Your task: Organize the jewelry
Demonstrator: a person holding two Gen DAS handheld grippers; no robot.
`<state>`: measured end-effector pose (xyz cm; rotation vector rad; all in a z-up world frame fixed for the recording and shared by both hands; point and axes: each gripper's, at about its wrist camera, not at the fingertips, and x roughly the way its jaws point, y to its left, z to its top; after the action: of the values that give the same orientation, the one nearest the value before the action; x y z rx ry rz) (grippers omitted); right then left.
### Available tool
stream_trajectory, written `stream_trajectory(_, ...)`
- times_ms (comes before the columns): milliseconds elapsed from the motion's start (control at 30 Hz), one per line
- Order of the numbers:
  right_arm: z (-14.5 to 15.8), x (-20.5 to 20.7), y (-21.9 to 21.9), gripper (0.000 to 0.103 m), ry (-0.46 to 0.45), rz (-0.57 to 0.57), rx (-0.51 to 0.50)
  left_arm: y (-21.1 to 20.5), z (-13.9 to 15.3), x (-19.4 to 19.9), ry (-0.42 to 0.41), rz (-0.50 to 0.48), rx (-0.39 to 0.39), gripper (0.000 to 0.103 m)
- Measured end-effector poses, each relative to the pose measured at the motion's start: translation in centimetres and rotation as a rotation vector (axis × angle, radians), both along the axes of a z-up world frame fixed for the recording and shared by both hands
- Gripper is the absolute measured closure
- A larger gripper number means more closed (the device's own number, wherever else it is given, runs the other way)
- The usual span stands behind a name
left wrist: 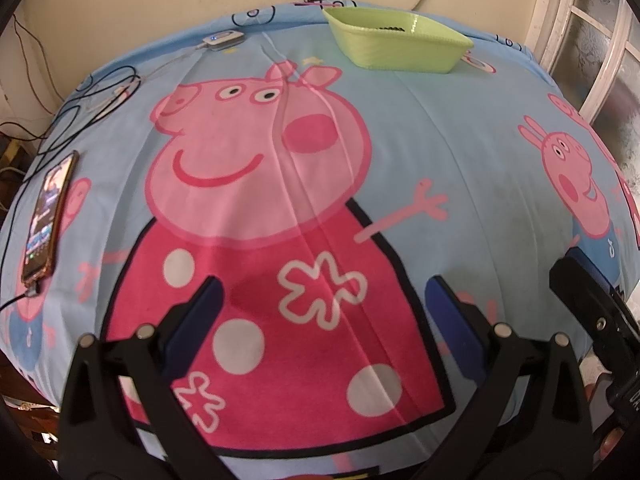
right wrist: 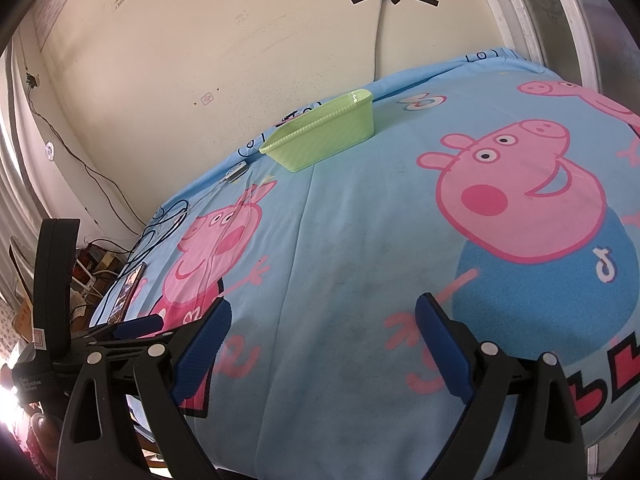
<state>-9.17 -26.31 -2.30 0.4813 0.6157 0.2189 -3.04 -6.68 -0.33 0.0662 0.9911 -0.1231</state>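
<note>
Jewelry basket (left wrist: 396,42) near far cloth edge; left tool (left wrist: 320,312), right tool (right wrist: 324,344) spread, well apart from it.

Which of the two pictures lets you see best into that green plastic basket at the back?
The left wrist view: the light green plastic basket tilts its opening toward the camera, showing some small dark beads inside. The right wrist view shows the basket mainly from the side, contents hidden.

There is one green basket (left wrist: 396,42) at the upper middle, one phone (left wrist: 47,216) at the left edge, one small white device (left wrist: 224,38), and two grippers.
</note>
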Motion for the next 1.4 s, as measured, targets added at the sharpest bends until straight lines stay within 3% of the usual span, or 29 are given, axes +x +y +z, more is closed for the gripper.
stream_trajectory(333,1.2,0.4,-0.4,0.033,-0.045,-0.008,-0.068,0.0,1.0,1.5,-0.031,-0.017,-0.009,0.006)
stream_trajectory(533,3.9,3.8,-2.9,0.029,-0.086,-0.061,-0.165,-0.1,1.6,5.3,-0.071,0.011,0.040,0.006)
stream_trajectory(700,4.7,8.5,-3.7,0.027,-0.036,-0.048,-0.253,-1.0,1.6,8.5,-0.086,0.002,0.036,0.006)
stream_trajectory(933,2.4,13.8,-3.2,0.026,0.121,-0.040,-0.334,-2.5,0.1,11.8,-0.074,-0.028,0.064,0.006)
stream_trajectory(1067,1.2,15.7,-3.4,0.026,0.204,-0.057,-0.359,-2.0,-0.2,13.0,-0.060,-0.013,0.008,0.006)
stream_trajectory(1233,0.6,16.5,-2.6,0.024,0.222,-0.059,-0.461,-1.9,-0.4,13.3,-0.075,-0.004,-0.002,0.006)
stream_trajectory(1400,0.6,16.4,-2.2,0.024,0.222,-0.077,-0.484,-1.9,-0.4,13.1,-0.083,0.000,-0.008,0.006)
